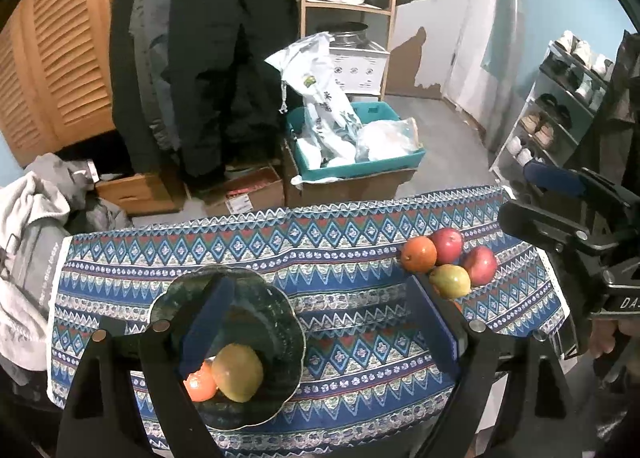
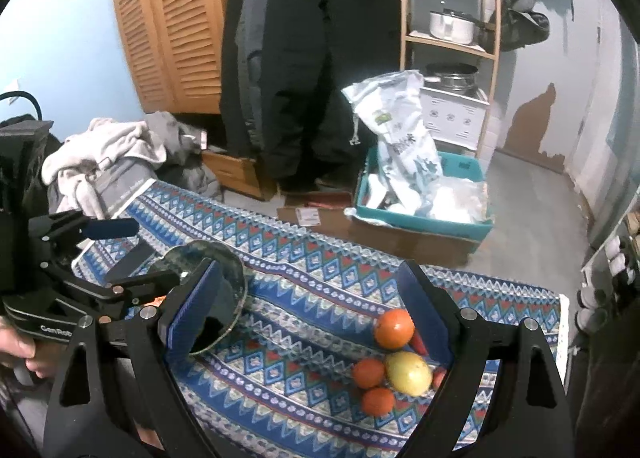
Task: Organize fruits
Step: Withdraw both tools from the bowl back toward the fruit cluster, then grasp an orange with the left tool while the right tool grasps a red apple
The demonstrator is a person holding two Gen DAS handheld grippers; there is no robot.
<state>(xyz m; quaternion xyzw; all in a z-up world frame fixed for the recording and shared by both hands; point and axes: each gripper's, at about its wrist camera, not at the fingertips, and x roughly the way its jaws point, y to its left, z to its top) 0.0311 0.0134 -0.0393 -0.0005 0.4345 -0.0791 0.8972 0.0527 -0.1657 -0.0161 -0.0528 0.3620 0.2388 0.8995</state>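
Observation:
A dark glass plate (image 1: 276,322) sits on the patterned cloth at the left and holds a yellow-green mango (image 1: 237,372) and a small orange (image 1: 199,381). My left gripper (image 1: 324,318) is open and empty above the plate. A pile of loose fruit lies to the right: an orange (image 1: 419,254), two red apples (image 1: 449,245) and a yellow-green fruit (image 1: 451,281). In the right wrist view my right gripper (image 2: 316,306) is open and empty over that pile: a large orange (image 2: 394,328), a yellow fruit (image 2: 409,373) and two small oranges (image 2: 368,373). The plate (image 2: 234,278) is at its left.
The blue patterned cloth (image 1: 352,242) covers a small table that ends just past the fruit pile. Beyond it stand cardboard boxes, a teal bin (image 1: 400,160) of bags, hanging dark coats (image 1: 224,58), a wooden shelf and a shoe rack (image 1: 552,114). Clothes are heaped at the left.

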